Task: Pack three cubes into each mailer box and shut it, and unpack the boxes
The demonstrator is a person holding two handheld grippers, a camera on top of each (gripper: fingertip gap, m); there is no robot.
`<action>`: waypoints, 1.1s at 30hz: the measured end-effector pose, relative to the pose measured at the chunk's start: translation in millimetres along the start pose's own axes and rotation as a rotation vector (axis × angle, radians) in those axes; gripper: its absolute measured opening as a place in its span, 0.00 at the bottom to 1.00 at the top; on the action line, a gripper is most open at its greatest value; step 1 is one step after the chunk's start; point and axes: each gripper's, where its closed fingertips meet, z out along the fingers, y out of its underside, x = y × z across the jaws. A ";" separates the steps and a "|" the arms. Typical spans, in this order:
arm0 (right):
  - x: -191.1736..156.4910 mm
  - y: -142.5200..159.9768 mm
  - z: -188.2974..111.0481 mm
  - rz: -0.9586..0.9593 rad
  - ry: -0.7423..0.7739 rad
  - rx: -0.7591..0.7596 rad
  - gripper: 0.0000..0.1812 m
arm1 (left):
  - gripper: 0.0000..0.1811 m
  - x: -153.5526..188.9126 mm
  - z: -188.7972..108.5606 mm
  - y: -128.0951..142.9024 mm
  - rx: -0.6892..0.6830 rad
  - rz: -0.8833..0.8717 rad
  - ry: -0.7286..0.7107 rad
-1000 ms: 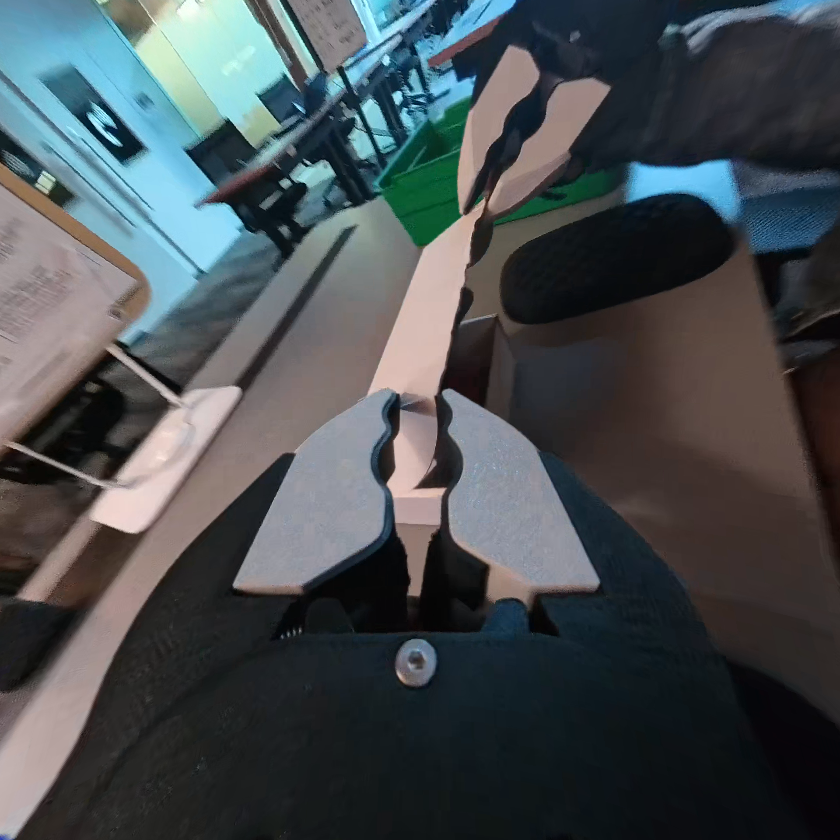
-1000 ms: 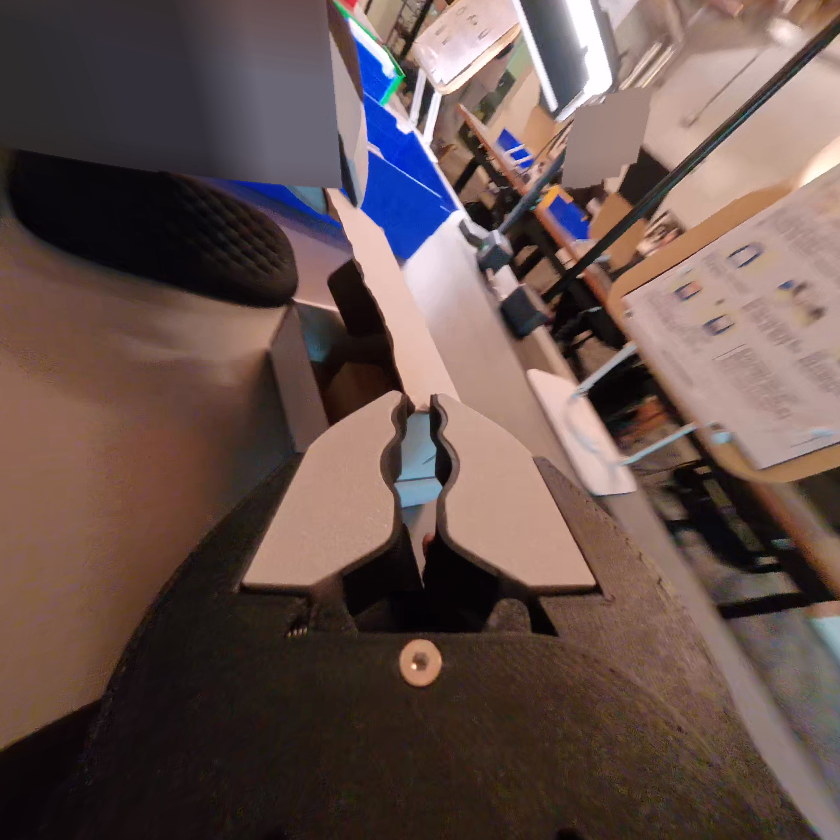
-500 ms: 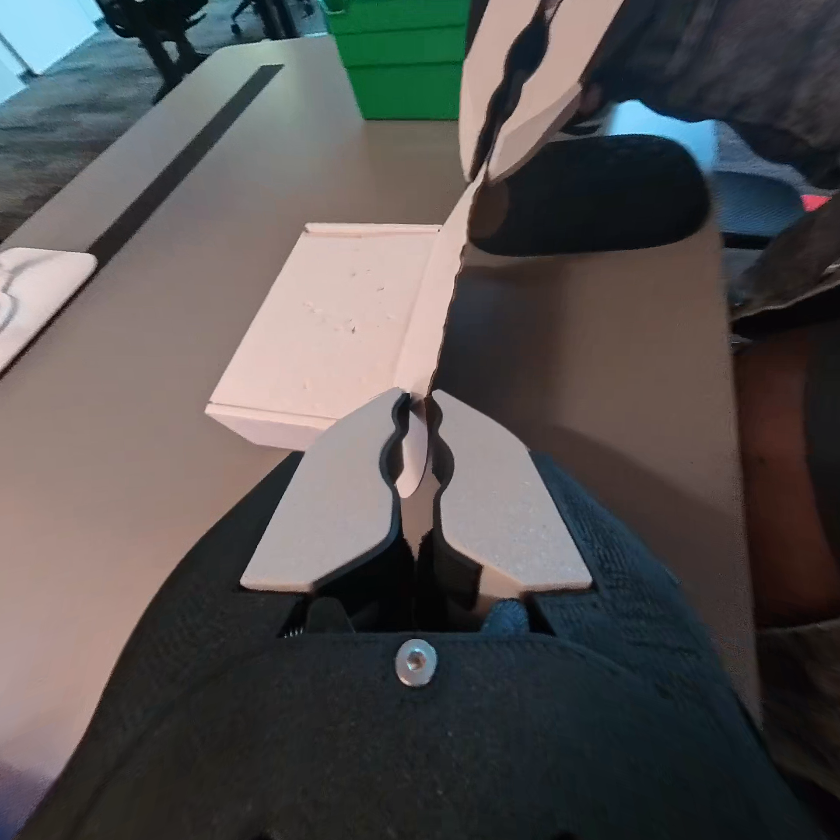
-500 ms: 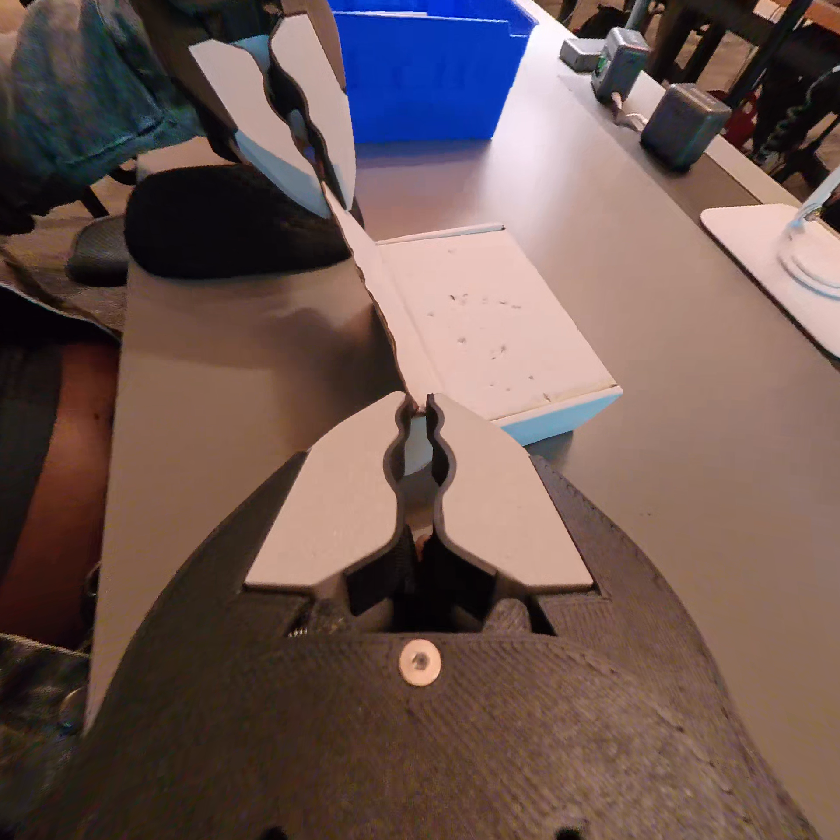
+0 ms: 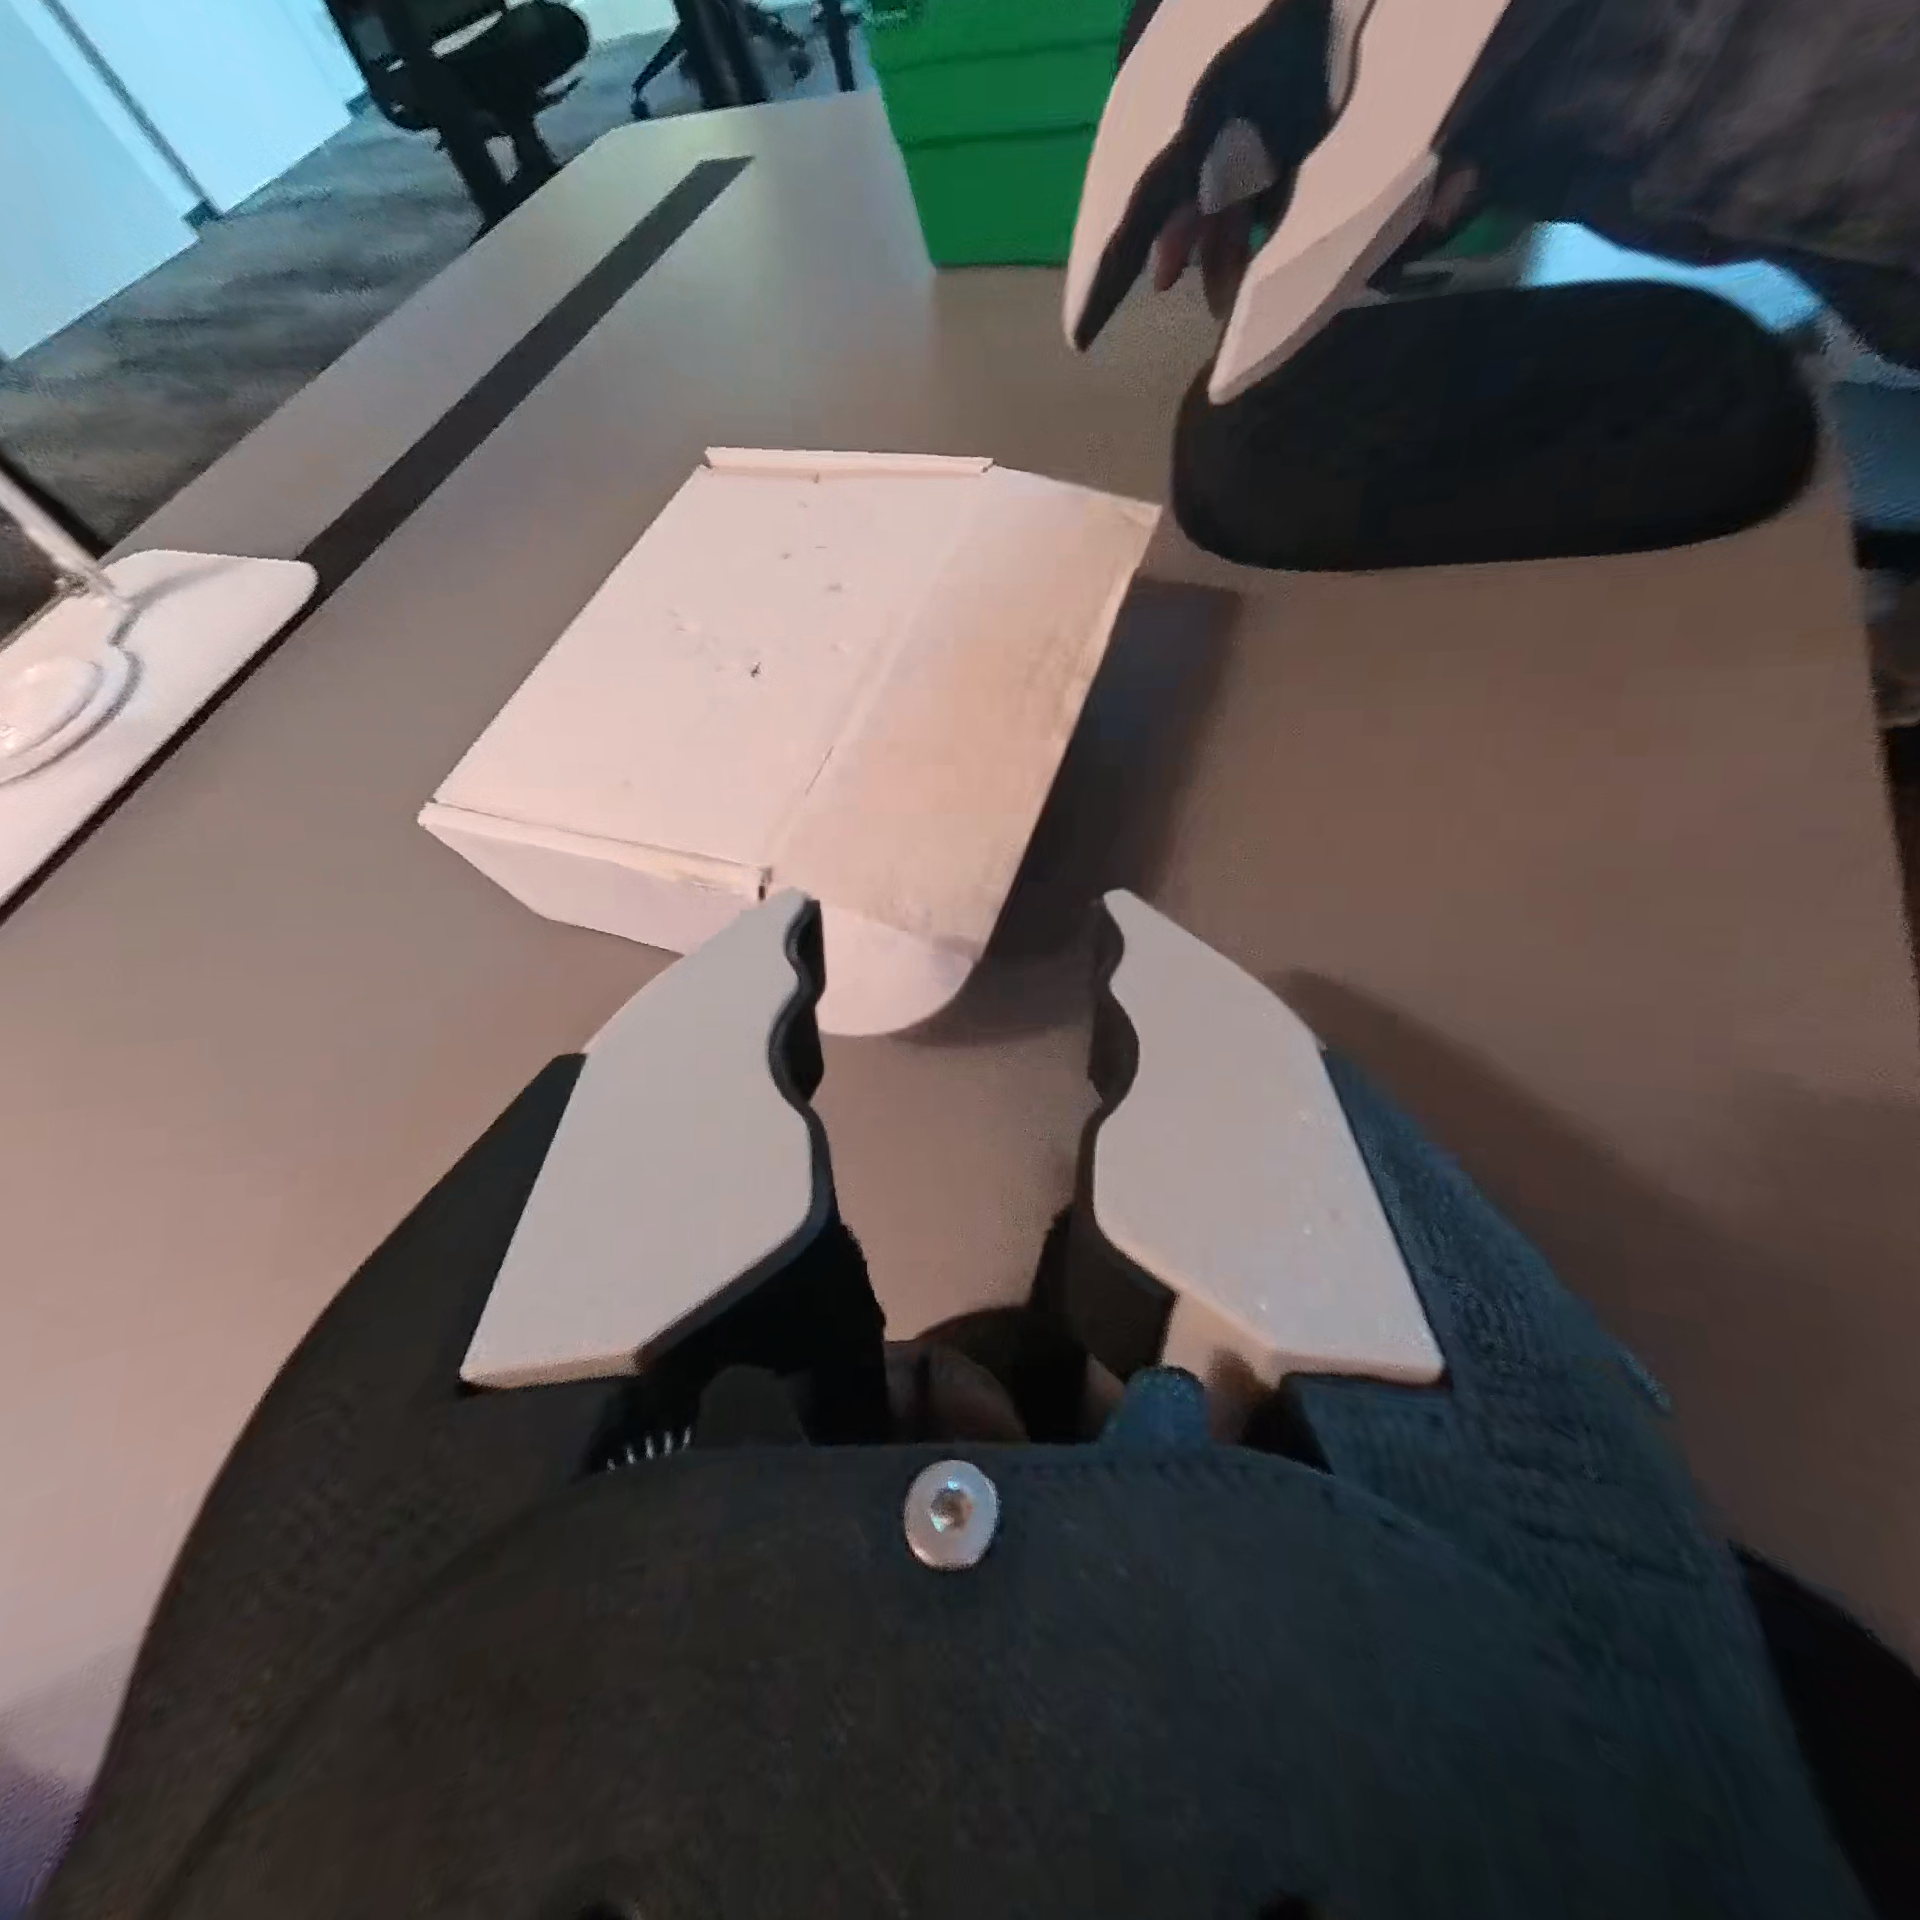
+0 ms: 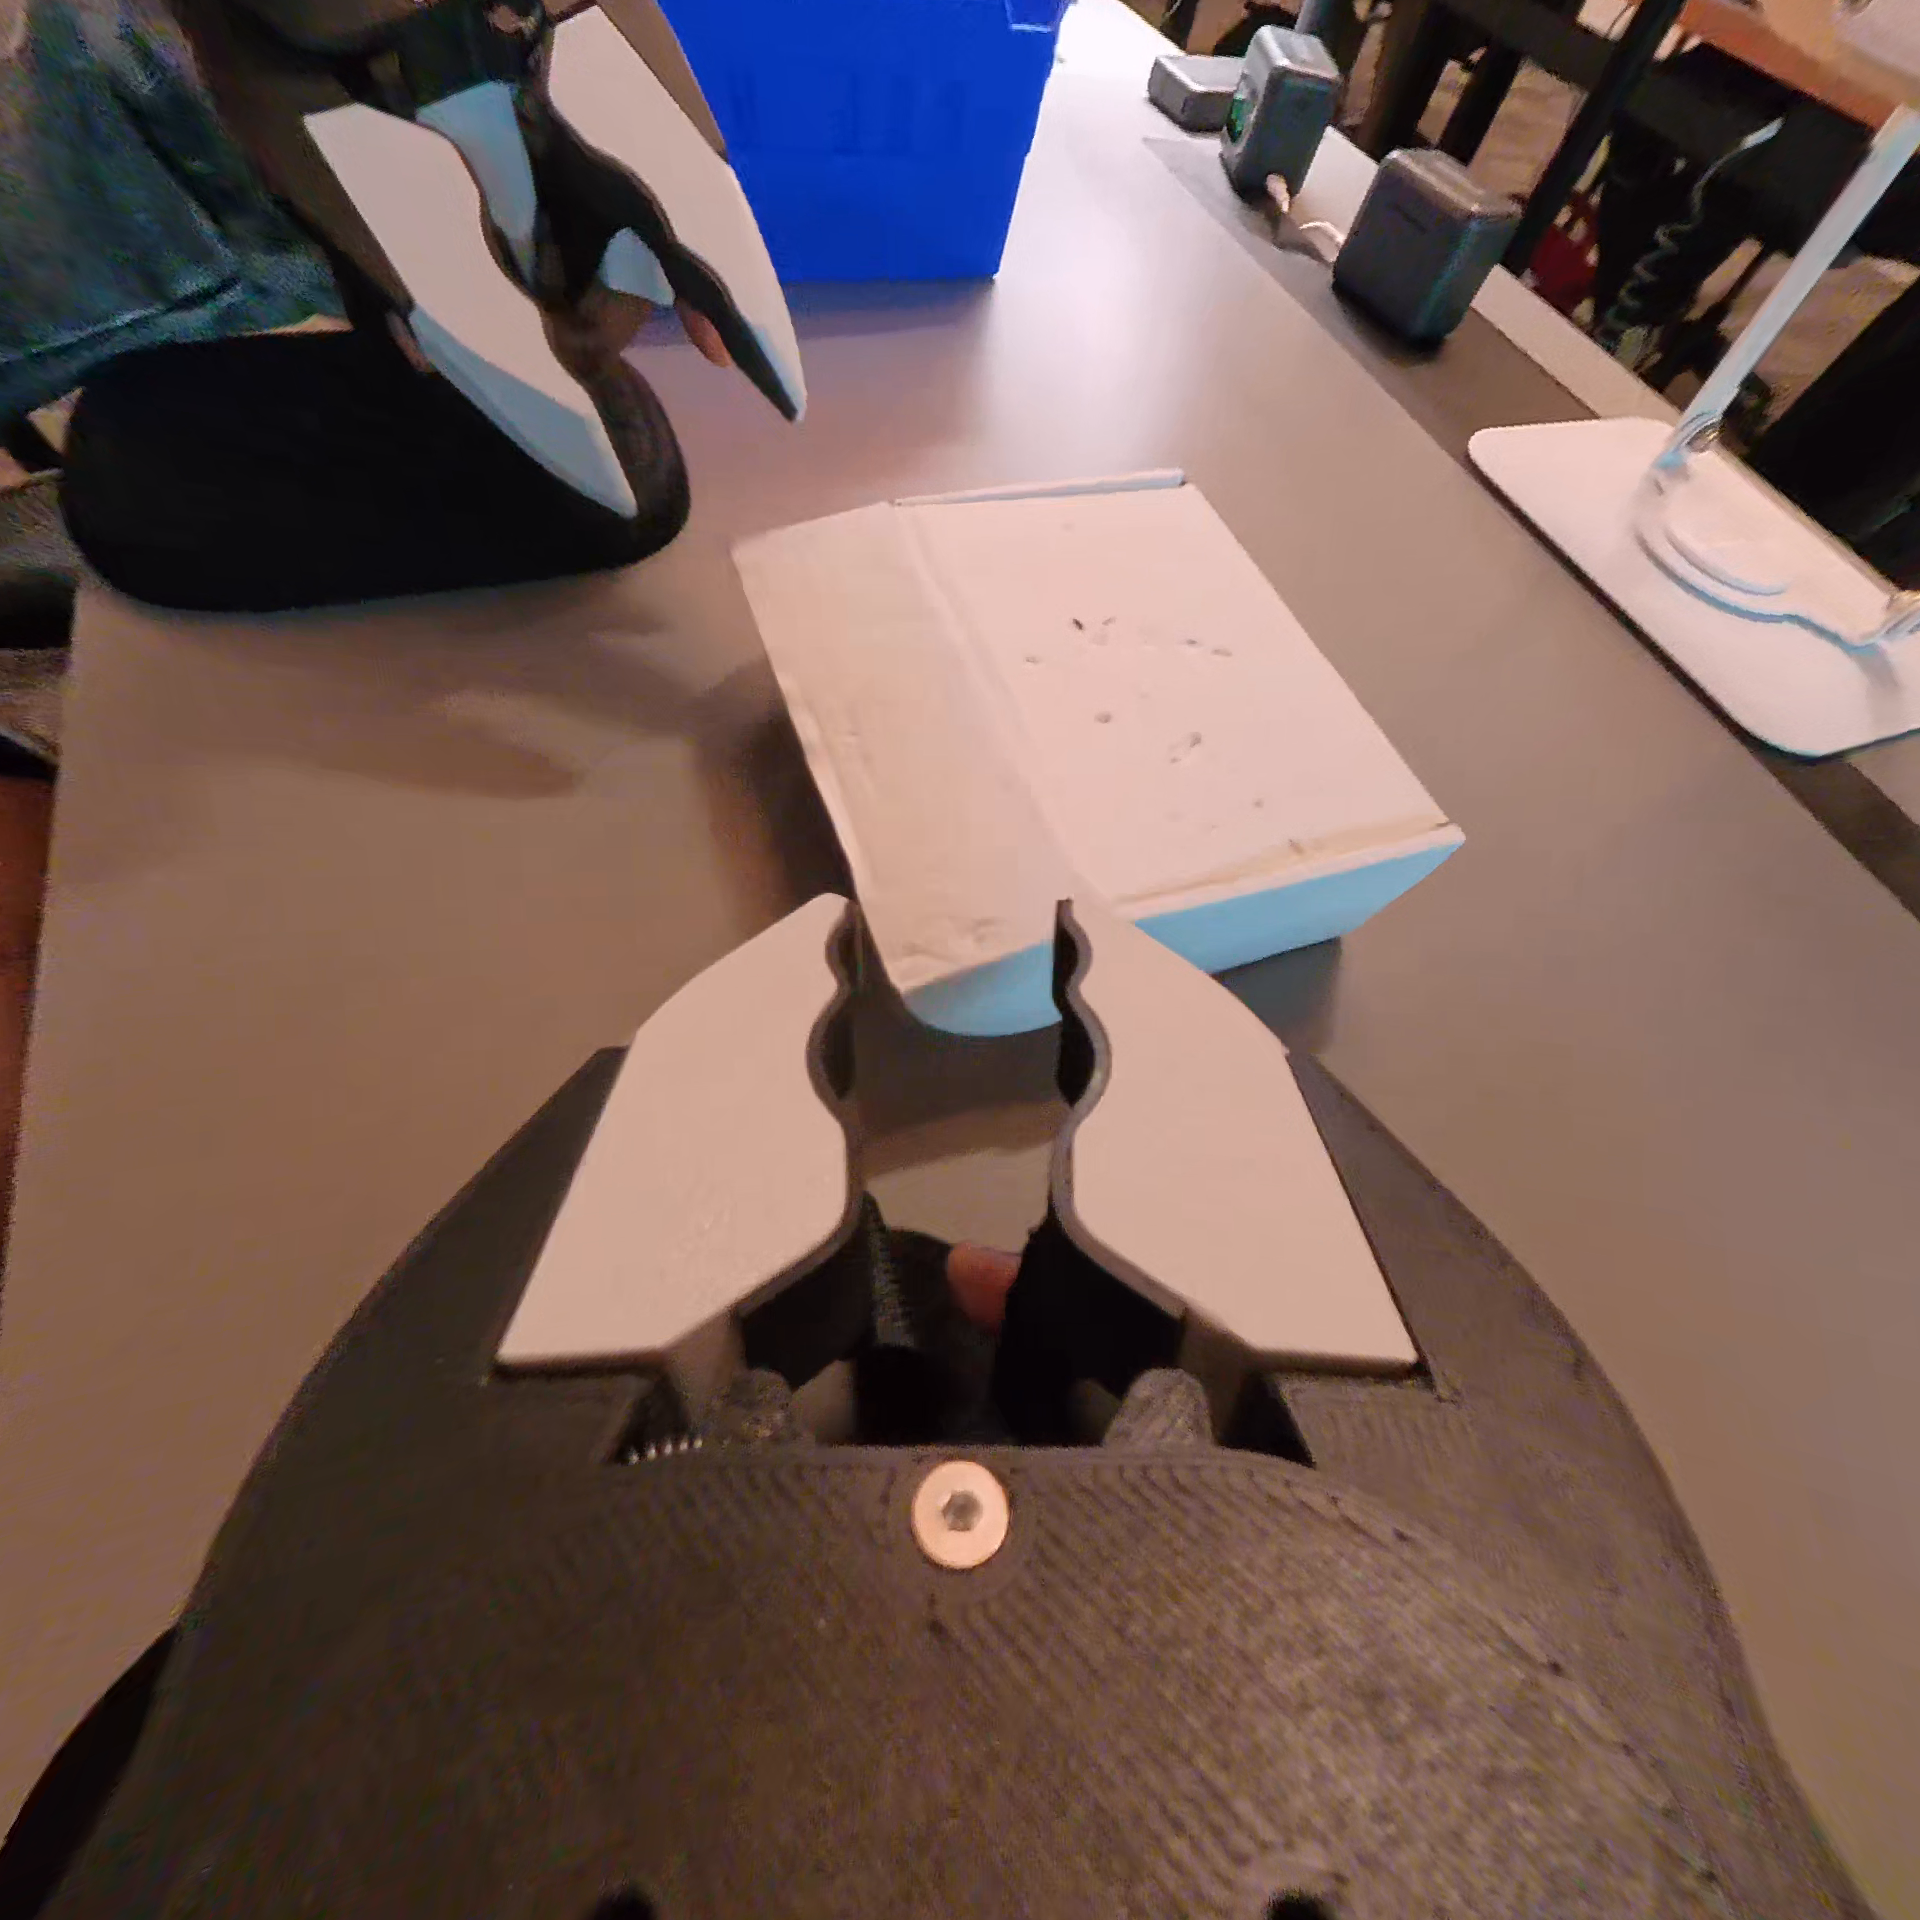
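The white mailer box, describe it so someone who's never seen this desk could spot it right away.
On the long grey desk, between a blue bin and a green bin, lies the white mailer box. It is flat, lid down, its front flap sticking out untucked, the only cardboard thing there.

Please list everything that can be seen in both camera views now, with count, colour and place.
mailer box: 1, white, middle of table, lid down, front flap sticking out untucked
table: 1, grey-brown, under everything
green bin: 1, green, far end of table in left wrist view
blue bin: 1, blue, far end in right wrist view
stand base: 1, white, table edge beyond box
small devices: 3, dark grey, far right in right wrist view
black pad: 1, black, near edge by person
left gripper: 1, grey fingers, open before flap
right gripper: 1, grey fingers, open at flap
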 end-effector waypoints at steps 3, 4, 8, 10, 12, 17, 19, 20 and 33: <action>0.6 12.8 -7.1 0.040 -0.048 -0.042 0.37 | 0.40 -1.0 -9.1 3.3 0.043 -0.063 0.083; 1.5 17.1 -7.0 0.045 -0.062 -0.062 0.43 | 0.45 -2.1 -9.4 4.4 0.051 -0.079 0.117; 1.4 41.1 5.7 -0.018 -0.115 -0.205 0.53 | 0.54 -15.8 5.1 21.1 -0.010 0.038 0.133; 3.9 51.0 15.7 -0.033 -0.128 -0.275 0.55 | 0.55 -17.8 15.2 28.7 -0.067 0.056 0.164; 5.6 52.8 25.2 -0.043 -0.147 -0.288 0.55 | 0.55 -18.8 25.5 37.2 -0.126 0.070 0.188; 4.8 49.7 41.5 -0.105 -0.170 -0.279 0.52 | 0.52 -13.5 39.1 48.1 -0.163 0.141 0.212; 4.5 47.4 42.3 -0.124 -0.159 -0.261 0.50 | 0.52 -13.4 38.4 46.0 -0.149 0.166 0.197; 5.3 46.5 41.6 -0.137 -0.148 -0.253 0.50 | 0.51 -12.7 37.2 44.2 -0.136 0.172 0.197; 23.9 11.5 21.5 -0.164 0.031 -0.057 0.36 | 0.29 -16.8 22.8 0.0 0.047 0.227 0.019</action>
